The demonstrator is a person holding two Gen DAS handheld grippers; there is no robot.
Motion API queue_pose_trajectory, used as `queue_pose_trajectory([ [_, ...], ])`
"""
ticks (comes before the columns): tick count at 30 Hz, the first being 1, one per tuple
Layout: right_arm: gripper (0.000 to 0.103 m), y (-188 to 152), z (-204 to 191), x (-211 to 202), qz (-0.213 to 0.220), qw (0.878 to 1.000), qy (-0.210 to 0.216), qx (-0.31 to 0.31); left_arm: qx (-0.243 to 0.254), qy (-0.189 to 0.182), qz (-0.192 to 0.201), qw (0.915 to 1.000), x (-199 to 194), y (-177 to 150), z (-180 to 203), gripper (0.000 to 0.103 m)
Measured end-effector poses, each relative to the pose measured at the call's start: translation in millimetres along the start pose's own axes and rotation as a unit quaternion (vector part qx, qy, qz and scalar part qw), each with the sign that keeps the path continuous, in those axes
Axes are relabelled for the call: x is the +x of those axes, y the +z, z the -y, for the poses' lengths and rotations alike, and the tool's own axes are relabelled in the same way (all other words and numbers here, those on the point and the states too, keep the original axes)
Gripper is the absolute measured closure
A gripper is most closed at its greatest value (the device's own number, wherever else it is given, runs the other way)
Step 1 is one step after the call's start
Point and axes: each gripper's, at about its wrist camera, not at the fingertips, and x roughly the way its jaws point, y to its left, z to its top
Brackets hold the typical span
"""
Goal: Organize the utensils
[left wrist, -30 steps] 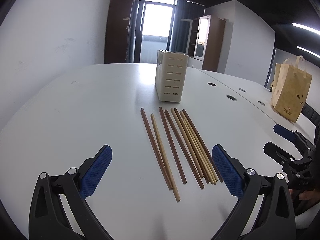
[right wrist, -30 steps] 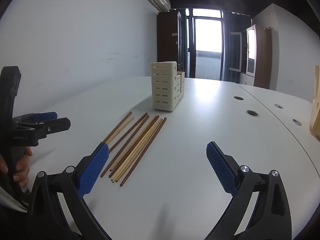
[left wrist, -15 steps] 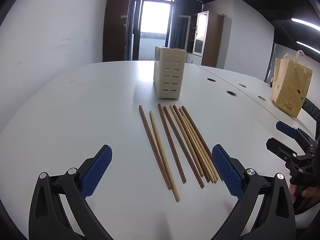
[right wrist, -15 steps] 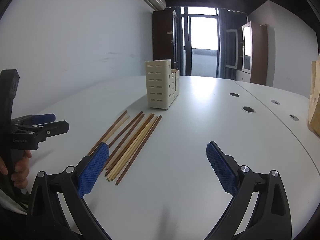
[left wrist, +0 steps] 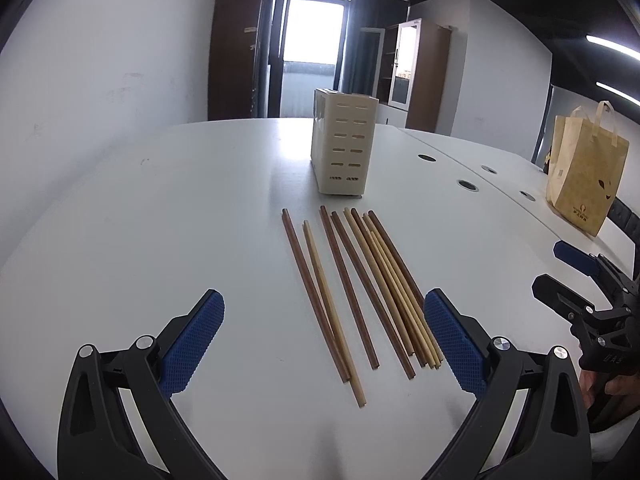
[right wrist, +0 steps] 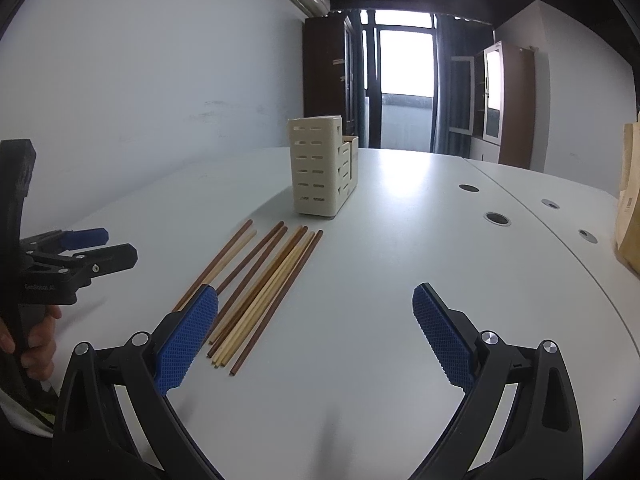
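You held your left gripper (left wrist: 323,340) low and level, jaws spread wide with nothing between them. Your right gripper (right wrist: 315,334) hovered beside it, equally wide and empty, your fingers (right wrist: 38,340) wrapped around the left handle.

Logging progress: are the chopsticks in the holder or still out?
Out. The chopsticks all lie flat on the table, in front of the upright holder.

chopsticks (left wrist: 360,288): brown and tan, flat, side by side | holder (left wrist: 343,146): cream, upright, just beyond
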Motion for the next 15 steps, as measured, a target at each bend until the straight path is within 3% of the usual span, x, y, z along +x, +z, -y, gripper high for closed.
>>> queue_pose_trajectory([
  [8,0.004,16,-3,10,-0.008,1.0,0.001,-0.005,-0.01,0.002,-0.005,0.9999,11,12,-3,0.006],
  [15,0.004,26,-2,35,-0.039,0.999,0.006,0.01,0.016,0.03,-0.006,0.9994,24,21,-2,0.006],
])
